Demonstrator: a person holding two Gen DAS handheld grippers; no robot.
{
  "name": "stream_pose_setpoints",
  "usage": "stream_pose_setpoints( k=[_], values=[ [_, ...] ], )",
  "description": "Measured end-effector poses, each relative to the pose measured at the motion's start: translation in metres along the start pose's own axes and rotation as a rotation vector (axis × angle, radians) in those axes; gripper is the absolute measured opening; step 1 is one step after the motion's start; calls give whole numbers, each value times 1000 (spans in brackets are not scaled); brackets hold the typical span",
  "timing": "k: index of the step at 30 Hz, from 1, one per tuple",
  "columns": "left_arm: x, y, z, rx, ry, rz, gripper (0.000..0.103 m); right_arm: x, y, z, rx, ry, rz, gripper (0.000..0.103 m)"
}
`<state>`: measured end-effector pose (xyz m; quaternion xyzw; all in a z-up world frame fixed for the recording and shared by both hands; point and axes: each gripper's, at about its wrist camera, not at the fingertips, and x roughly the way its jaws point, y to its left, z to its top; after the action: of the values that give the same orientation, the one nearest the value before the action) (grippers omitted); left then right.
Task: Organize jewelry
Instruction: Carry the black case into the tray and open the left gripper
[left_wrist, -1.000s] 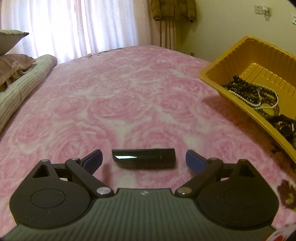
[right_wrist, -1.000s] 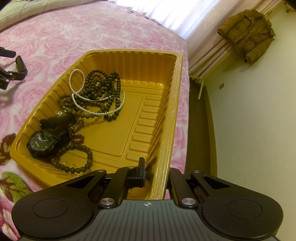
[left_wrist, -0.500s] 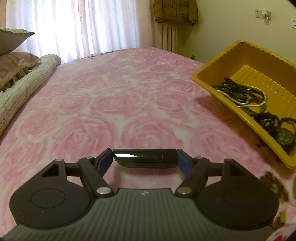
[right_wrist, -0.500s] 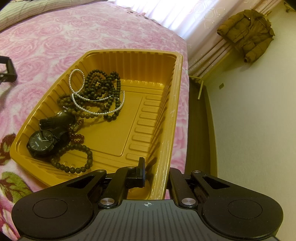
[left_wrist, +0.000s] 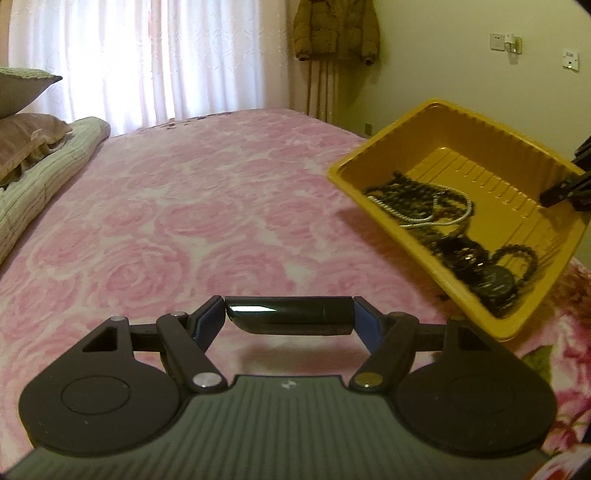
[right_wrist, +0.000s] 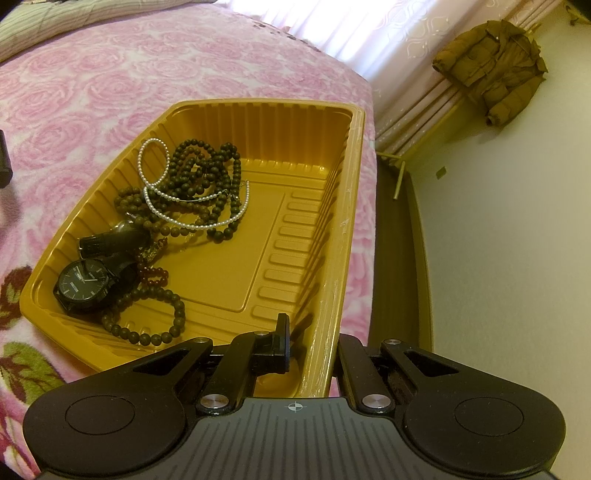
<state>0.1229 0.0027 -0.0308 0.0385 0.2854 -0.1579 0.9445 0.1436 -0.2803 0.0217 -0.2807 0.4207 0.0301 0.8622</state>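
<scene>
Gripped end to end in the left gripper (left_wrist: 290, 314), a glossy black tube (left_wrist: 290, 315) lies crosswise between the blue pads (left_wrist: 364, 319), which press on both of its ends; the jaws have just closed onto it. It hangs clear of the pink rose-patterned bedspread (left_wrist: 192, 221), its shadow falling on the fabric below. To the right sits a yellow plastic tray (left_wrist: 373, 199) on the bed, near the tube but apart from it. The right gripper (right_wrist: 312, 347) has its jaws clamped shut on the tray's near right wall (right_wrist: 332, 295), one finger inside and one outside. Within the tray, at its left side, lie a black wristwatch (right_wrist: 83, 282), dark bead strands (right_wrist: 201, 170) and a white pearl strand (right_wrist: 184, 206), tangled together; the right part of the tray floor is bare. Farther off, pillows (left_wrist: 26, 136) and a folded quilt rest at the bed's left edge. Beyond are white curtains (left_wrist: 147, 55) and a brown jacket (left_wrist: 334, 27) hanging by the wall.
</scene>
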Motion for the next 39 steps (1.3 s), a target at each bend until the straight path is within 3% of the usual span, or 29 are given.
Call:
stream_pose_setpoints(
  k=[18,28,39],
  values=[
    [-6,-47,21,52,-45,-106,72,0,0,0,1,0,1,6],
    [-3,-92,51,159,-115,-241,72,0,0,0,8,-2,7,6],
    [20,-128,65,274,-91,-363,72,2,-3,-1,32,-4,30,6]
  ],
)
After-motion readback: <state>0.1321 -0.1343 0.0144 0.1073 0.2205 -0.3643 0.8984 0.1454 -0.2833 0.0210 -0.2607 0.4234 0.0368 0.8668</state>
